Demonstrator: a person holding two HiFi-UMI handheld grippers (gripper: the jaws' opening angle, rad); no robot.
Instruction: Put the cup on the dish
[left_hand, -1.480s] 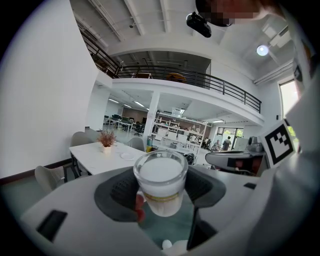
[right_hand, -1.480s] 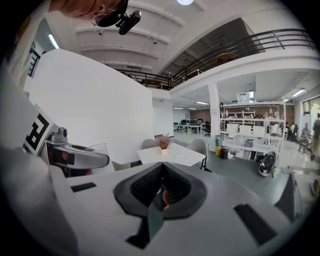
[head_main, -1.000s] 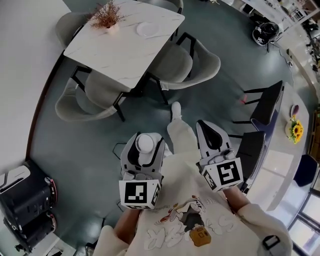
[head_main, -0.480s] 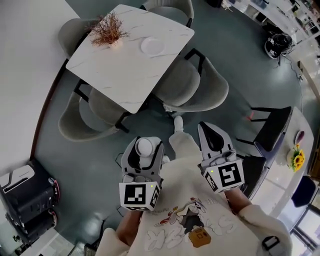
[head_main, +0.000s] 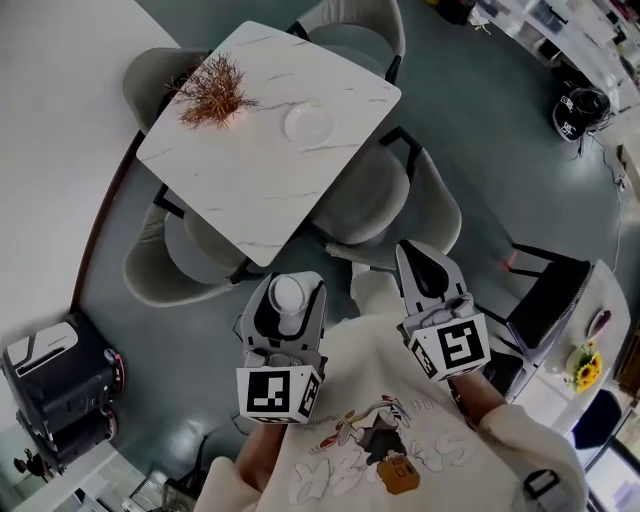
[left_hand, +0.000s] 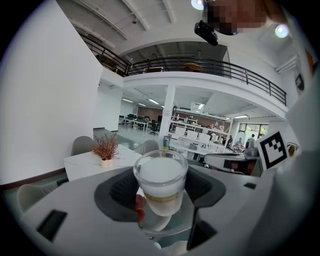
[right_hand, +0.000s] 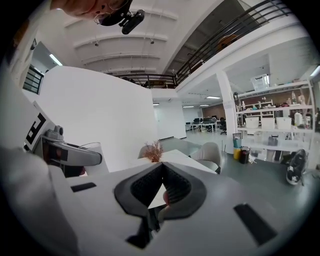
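Observation:
A clear cup (head_main: 288, 293) with a white inside sits upright between the jaws of my left gripper (head_main: 288, 300), which is shut on it; the left gripper view shows the cup (left_hand: 160, 184) close up, clamped at its lower body. A white dish (head_main: 308, 123) lies on the marble table (head_main: 240, 180) ahead, well beyond both grippers. My right gripper (head_main: 423, 273) is shut with nothing in it, its tips meeting in the right gripper view (right_hand: 161, 176).
A dried reddish plant in a small pot (head_main: 213, 88) stands on the table left of the dish. Grey chairs (head_main: 385, 195) surround the table. A black device (head_main: 55, 385) stands on the floor at lower left. The person's leg and shoe are under the grippers.
The table and dish have drawn closer and lower in the head view as the person walks toward them. Both grippers keep their hold and pose.

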